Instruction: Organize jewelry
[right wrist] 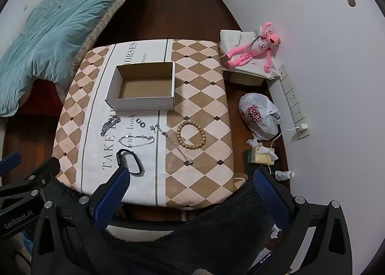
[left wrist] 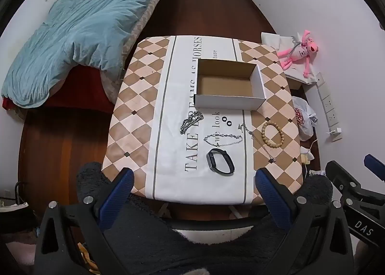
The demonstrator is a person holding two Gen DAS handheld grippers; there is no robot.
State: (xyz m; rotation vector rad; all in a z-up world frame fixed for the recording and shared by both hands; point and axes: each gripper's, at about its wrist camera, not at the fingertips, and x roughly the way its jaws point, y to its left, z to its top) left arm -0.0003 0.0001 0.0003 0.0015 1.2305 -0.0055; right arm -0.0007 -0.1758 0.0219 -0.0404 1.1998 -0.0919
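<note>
both grippers spread wide above jewelry beside cardboard box (left wrist: 228, 82).

One open box (left wrist: 257, 84), two black rings (left wrist: 226, 120), three bracelets (left wrist: 272, 134), one necklace (left wrist: 258, 141), one watch band (left wrist: 220, 161).

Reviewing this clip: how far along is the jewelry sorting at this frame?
Nothing looks done: the cardboard box is empty. Nothing is in hand: the left gripper and right gripper are both open, short of the table. All pieces remain on the tablecloth: chunky chain bracelet, thin chain bracelet, black fitness band, two black rings, pendant necklace, wooden bead bracelet.
</note>
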